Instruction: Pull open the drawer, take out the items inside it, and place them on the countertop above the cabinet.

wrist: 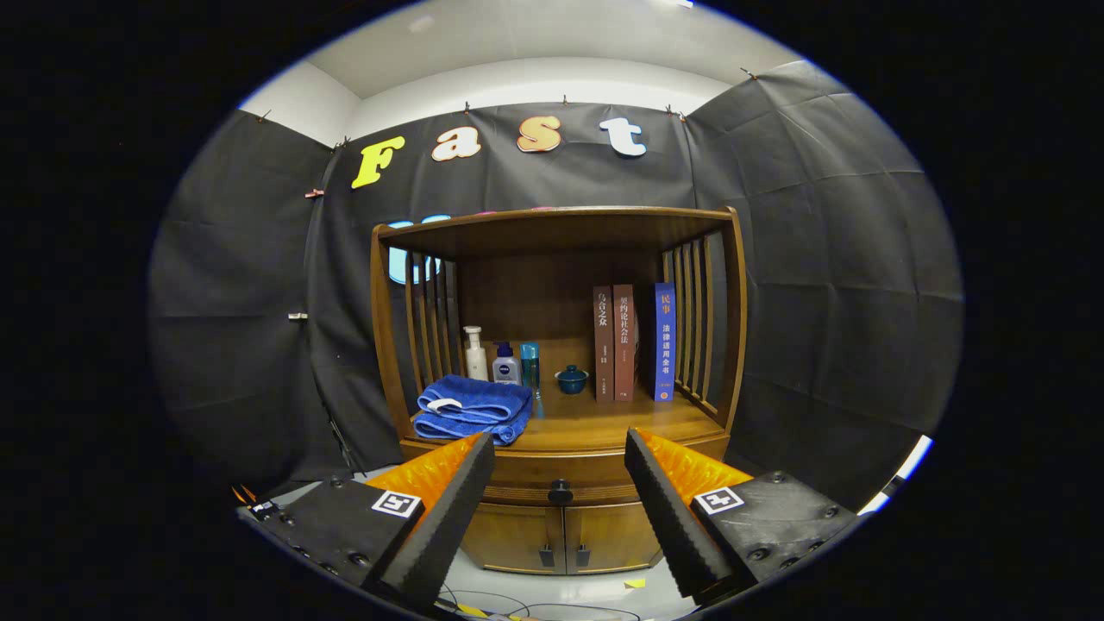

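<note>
A wooden cabinet [561,345] stands ahead against the booth wall. Its drawer [561,473] sits closed under the countertop [604,418], with a dark round knob [561,492] in the middle. My gripper [561,470] is open, its two fingers spread wide with nothing between them. The knob shows in the gap between the fingertips, a short way beyond them. What lies inside the drawer is hidden.
On the countertop lie a folded blue towel [474,407], three bottles [504,362], a small teal lidded cup [571,379] and three upright books [632,342]. Two lower cabinet doors [562,536] sit under the drawer. Cables and yellow tape [636,583] lie on the floor.
</note>
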